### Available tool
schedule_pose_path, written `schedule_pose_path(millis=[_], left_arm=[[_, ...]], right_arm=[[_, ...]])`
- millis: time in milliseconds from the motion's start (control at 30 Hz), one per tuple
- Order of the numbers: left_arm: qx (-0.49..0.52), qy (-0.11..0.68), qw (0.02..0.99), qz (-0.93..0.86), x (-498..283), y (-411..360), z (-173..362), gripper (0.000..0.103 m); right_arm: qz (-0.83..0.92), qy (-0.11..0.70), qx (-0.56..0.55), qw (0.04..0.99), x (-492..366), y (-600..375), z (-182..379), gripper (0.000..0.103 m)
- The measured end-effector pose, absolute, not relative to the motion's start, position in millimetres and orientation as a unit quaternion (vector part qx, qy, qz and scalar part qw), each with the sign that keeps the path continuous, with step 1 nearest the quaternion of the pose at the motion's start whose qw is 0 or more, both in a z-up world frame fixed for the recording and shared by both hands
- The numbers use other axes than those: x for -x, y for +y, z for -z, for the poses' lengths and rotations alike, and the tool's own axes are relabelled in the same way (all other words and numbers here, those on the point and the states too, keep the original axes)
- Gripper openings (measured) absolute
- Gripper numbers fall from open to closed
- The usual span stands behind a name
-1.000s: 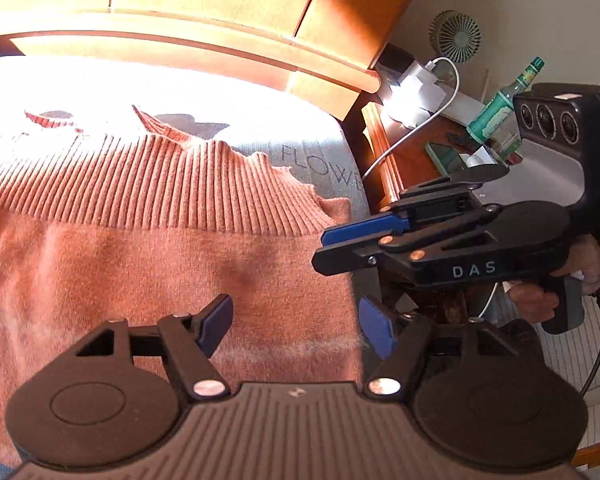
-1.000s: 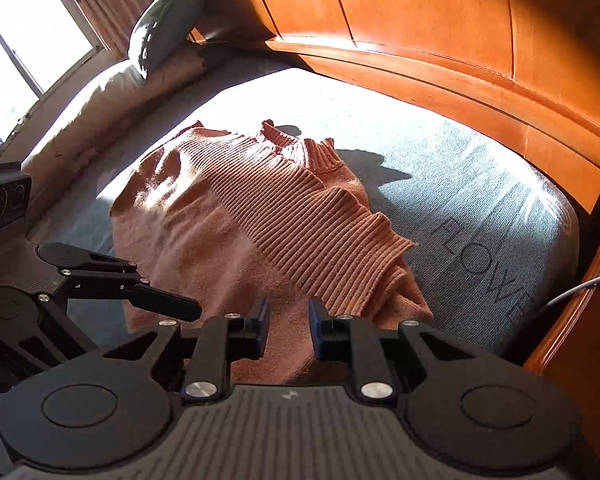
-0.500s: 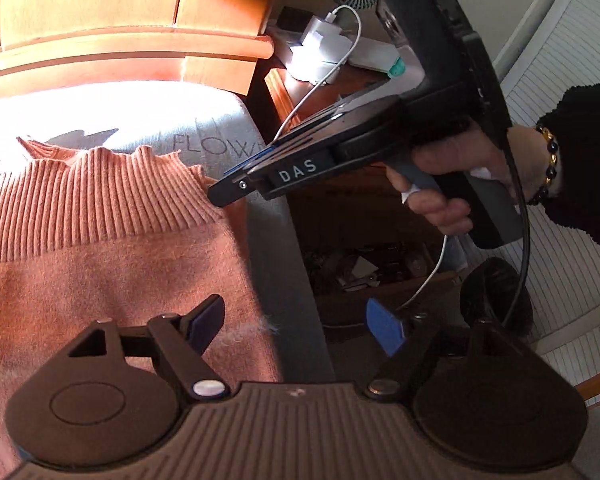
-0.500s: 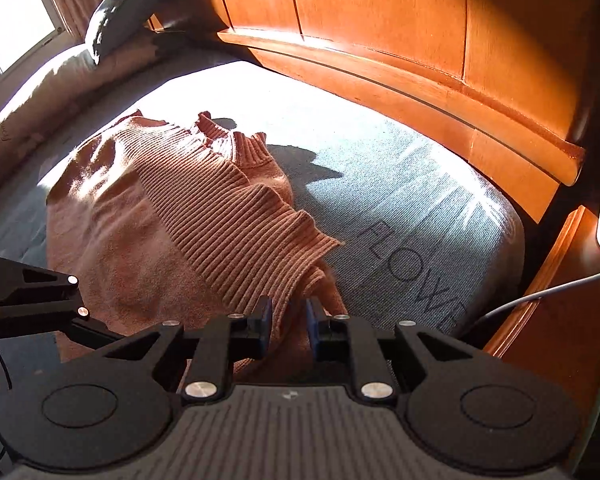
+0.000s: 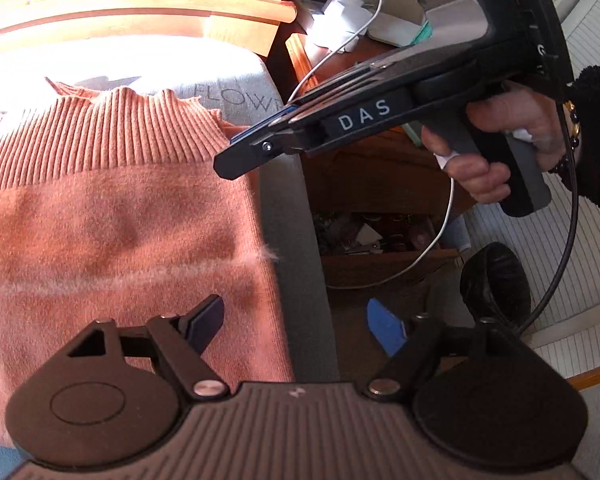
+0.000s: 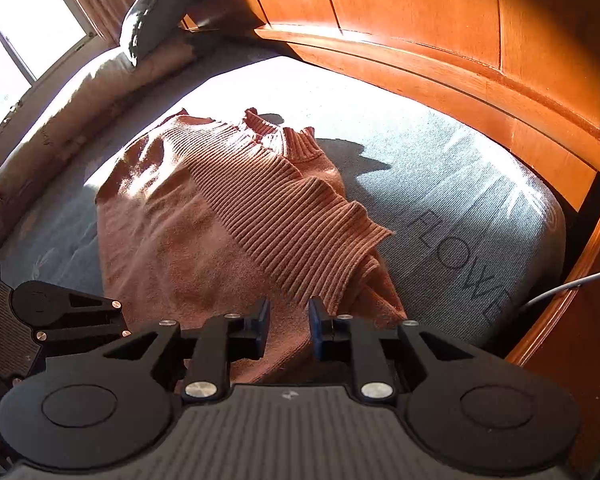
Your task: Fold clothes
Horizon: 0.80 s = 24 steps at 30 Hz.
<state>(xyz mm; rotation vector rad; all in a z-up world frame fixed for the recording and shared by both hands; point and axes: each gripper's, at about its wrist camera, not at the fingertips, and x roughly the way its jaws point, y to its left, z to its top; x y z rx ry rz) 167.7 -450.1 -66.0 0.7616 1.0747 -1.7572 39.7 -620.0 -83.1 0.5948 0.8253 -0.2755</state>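
Note:
An orange knitted sweater [image 6: 204, 240] lies folded on the grey mattress [image 6: 452, 184], its ribbed hem [image 5: 100, 128] on top. In the left wrist view my left gripper [image 5: 296, 324] is open over the sweater's right edge, one finger above the knit and one past the mattress side. A hand holds my right gripper [image 5: 236, 160] just over the sweater's right edge, near the ribbed corner. In its own view the right gripper [image 6: 289, 320] hovers low over the near edge of the sweater; its fingers stand a narrow gap apart with nothing between them. One finger [image 6: 80, 312] of the left gripper shows at the lower left.
A wooden headboard [image 6: 440, 40] runs along the far side of the bed. A nightstand [image 5: 340, 52] with a charger and white cable [image 5: 432, 248] stands right of the mattress, clutter beneath it. A grey pillow [image 6: 156, 8] and a window [image 6: 24, 28] are at the far left.
The left wrist view has swung right, from over the sweater to its right edge. The right gripper has turned its side to the left camera. Neither jaw gap has changed.

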Motion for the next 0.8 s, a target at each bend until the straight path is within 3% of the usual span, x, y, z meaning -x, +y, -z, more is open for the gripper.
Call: schedule_pose_path(millis=[167,367,533,667,800], left_arm=[[-0.321,0.445,0.451,0.704,-157.6,-443.9,89.5,0.079],[-0.308,0.429,0.447,0.722,-152.6,-426.4,62.8,0.079],[-0.330,0.446,0.432,0.711,-143.1,-415.2,87.9,0.081],[-0.330,0.431,0.438,0.717,-140.2,-412.4,76.5,0.081],[-0.323,0.441,0.440,0.712,-142.2,-406.2,78.2,0.082]], right_arm=[[0.127,0.431,-0.261,0.855,-51.6,-602.2,111.3,0.025],[0.093,0.432,-0.244,0.863,-53.1,-584.8,84.1,0.027],[0.061,0.474,-0.230,0.848,-59.5,-564.3,98.2,0.027],[0.093,0.461,-0.292,0.833,-56.7,-572.6,102.0,0.028],[0.112,0.449,-0.298,0.835,-50.0,-565.9,92.3,0.037]])
